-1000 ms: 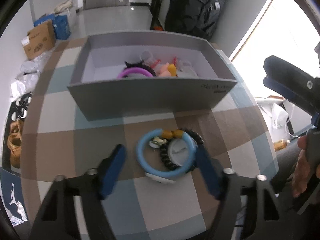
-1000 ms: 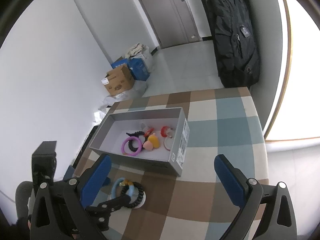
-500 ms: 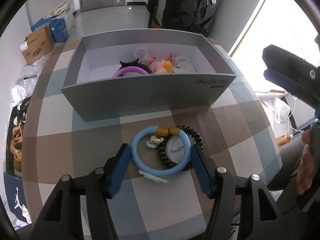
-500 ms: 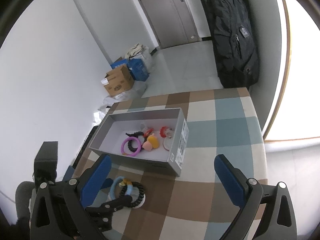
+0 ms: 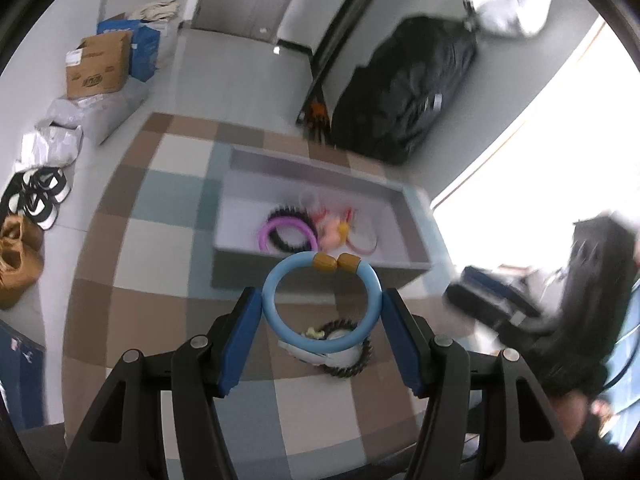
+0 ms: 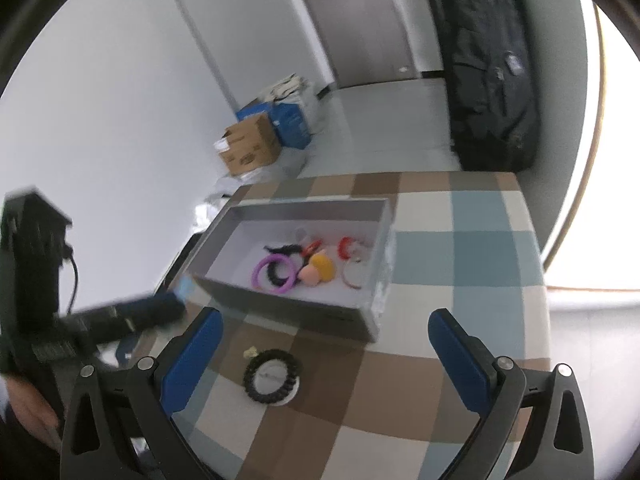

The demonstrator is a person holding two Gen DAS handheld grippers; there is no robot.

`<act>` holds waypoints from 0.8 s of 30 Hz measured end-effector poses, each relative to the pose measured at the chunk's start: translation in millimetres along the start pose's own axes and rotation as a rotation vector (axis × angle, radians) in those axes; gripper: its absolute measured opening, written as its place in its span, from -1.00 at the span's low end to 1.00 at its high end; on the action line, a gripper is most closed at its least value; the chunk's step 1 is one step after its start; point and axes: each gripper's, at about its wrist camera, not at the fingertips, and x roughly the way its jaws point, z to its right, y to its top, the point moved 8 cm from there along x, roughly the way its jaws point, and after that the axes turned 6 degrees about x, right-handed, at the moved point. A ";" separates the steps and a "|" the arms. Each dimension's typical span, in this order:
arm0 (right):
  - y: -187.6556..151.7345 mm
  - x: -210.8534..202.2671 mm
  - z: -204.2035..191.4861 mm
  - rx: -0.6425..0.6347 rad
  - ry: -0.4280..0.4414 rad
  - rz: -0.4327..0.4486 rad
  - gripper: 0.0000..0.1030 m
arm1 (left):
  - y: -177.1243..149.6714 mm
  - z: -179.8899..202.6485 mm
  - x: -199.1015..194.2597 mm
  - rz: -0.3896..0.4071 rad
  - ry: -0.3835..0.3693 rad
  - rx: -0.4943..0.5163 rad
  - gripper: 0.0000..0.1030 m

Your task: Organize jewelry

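Note:
My left gripper (image 5: 320,300) is shut on a light blue bangle (image 5: 270,304) with two amber beads at its top, and holds it in the air in front of the grey box (image 5: 240,272). On the checked table below lie a black spiral hair tie around a white disc (image 6: 273,376) and a small yellowish piece (image 6: 251,353). Inside the box (image 6: 288,308) are a purple ring (image 6: 260,272), a yellow and pink piece and other small jewelry. My right gripper (image 6: 324,320) hangs open above the table near the hair tie, with nothing between its fingers.
The checked table ends close behind the box and at the right. On the floor beyond stand a black backpack (image 6: 492,80), cardboard and blue boxes (image 6: 252,146) and several shoes (image 5: 36,200). The left gripper shows blurred at the left of the right wrist view.
My left gripper closed on the blue bangle and lifted it off the table toward the box, rolling a little. The hair tie and disc stayed on the table. The right gripper barely moved.

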 end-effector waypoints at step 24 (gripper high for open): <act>-56.8 80.4 -75.1 -0.390 -0.041 -0.264 -0.36 | 23.1 -38.0 -29.8 0.082 -0.076 -0.125 0.10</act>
